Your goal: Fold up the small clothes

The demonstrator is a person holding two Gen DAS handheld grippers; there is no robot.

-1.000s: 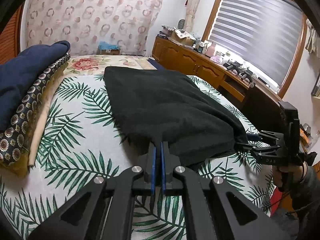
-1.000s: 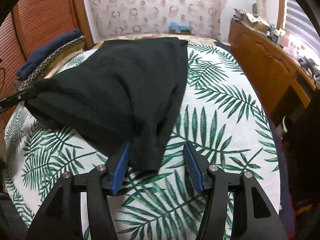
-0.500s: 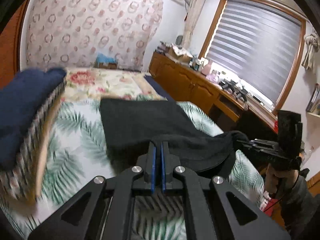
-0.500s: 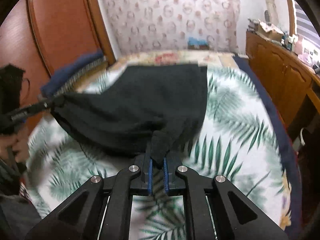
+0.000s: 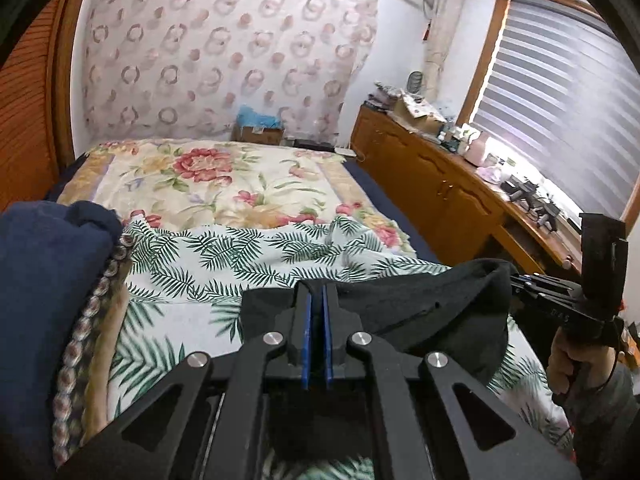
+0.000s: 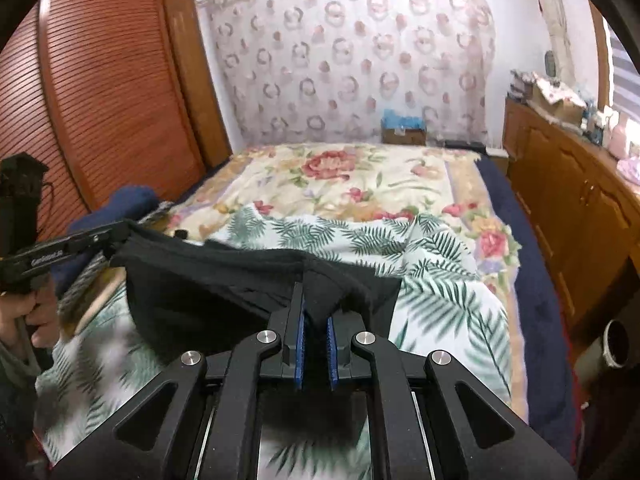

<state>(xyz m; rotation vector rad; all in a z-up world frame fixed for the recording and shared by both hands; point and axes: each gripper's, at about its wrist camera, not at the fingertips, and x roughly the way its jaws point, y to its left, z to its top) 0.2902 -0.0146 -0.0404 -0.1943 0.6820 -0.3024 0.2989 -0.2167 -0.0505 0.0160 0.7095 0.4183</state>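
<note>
While raised above the palm sheet point(image 5: 224, 264), the cloth point(image 5: 432, 312) hung between both tools | left view: left gripper point(image 5: 316, 320) clamped one corner, right gripper point(image 5: 516, 282) pinched the other | right view: right gripper point(image 6: 316, 320), jaws narrow, held a fold; left gripper point(image 6: 120, 236) gripped the far corner.

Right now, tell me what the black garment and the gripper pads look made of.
Black garment: soft, matte knit, maybe fleece or thick cotton; it sags and creases between the two grips. Pads: blue, ridged, probably rubber or soft plastic, matte. Left gripper and right gripper: black rigid plastic by the look, with shiny metal pins.
</note>
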